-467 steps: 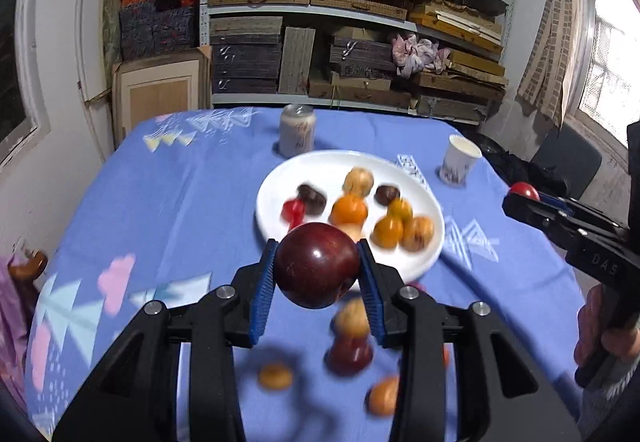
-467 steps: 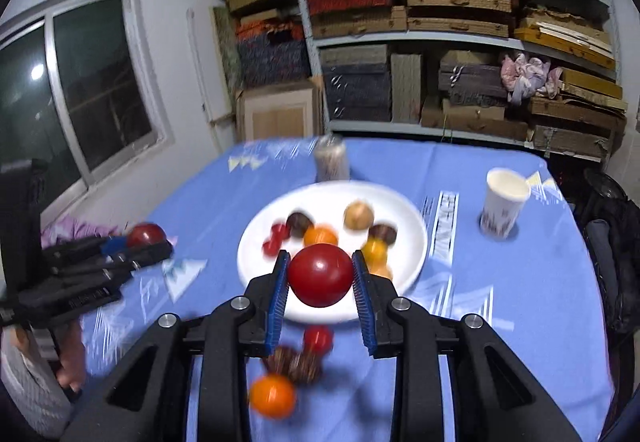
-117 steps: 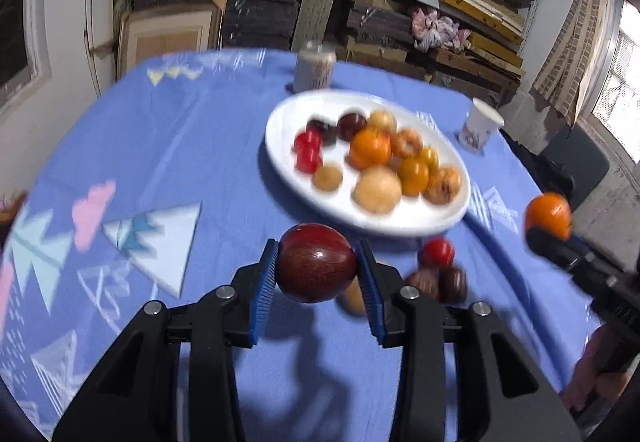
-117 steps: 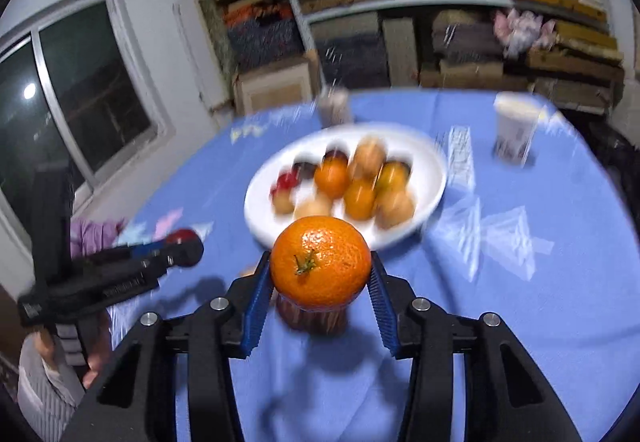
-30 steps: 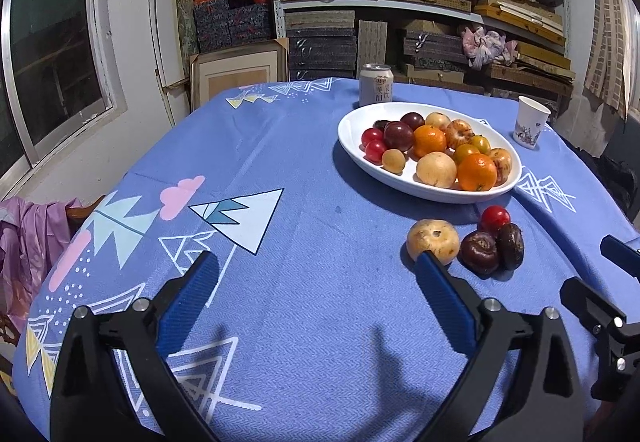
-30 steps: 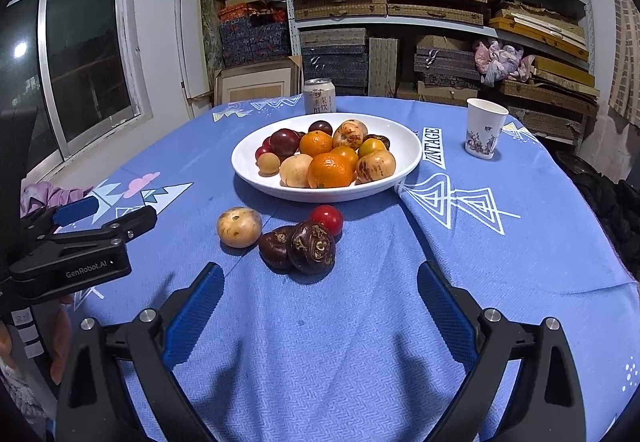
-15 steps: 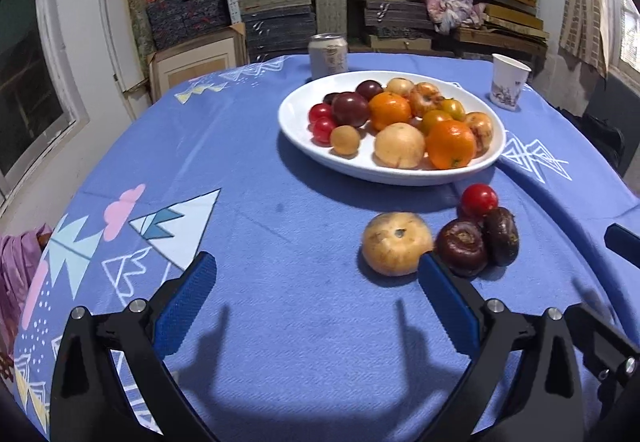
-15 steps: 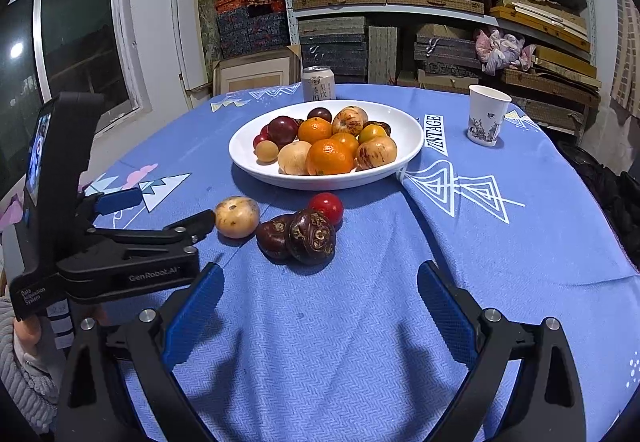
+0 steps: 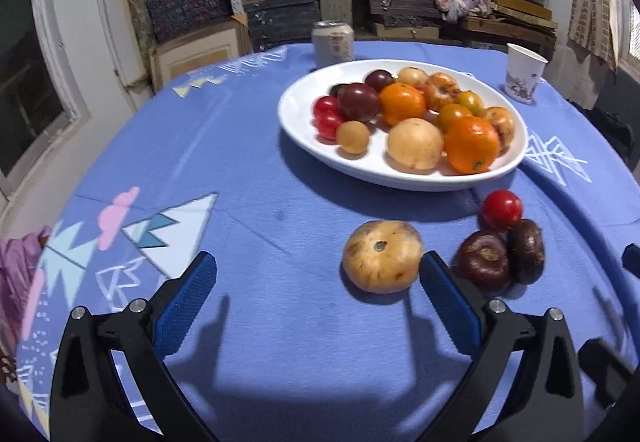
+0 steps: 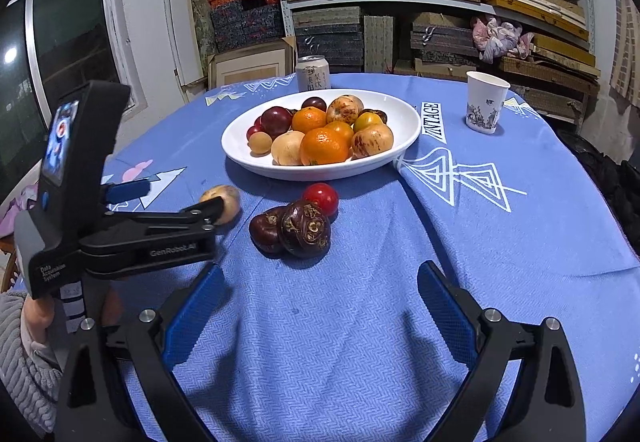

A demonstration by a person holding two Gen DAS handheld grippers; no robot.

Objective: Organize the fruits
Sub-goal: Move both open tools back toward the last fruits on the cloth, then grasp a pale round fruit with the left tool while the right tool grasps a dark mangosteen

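Left gripper (image 9: 316,282) spread wide, nothing between its blue pads (image 9: 185,297); it sits low over the blue cloth (image 9: 248,170), on the near side of the plate (image 9: 304,146). Tan fruit (image 9: 382,256) lies on the cloth in front of the plate, just beside the gripper's right pad, not gripped. Red tomato (image 9: 501,208) and two dark fruits (image 9: 484,262) cluster to the tan fruit's right, also short of the plate, touching one another. Plate holds a heap of oranges, plums and tomatoes. Right gripper (image 10: 320,306) likewise spread and empty, near side of the dark fruits. Can (image 10: 313,72) behind the plate; cup (image 10: 485,106) to its right.
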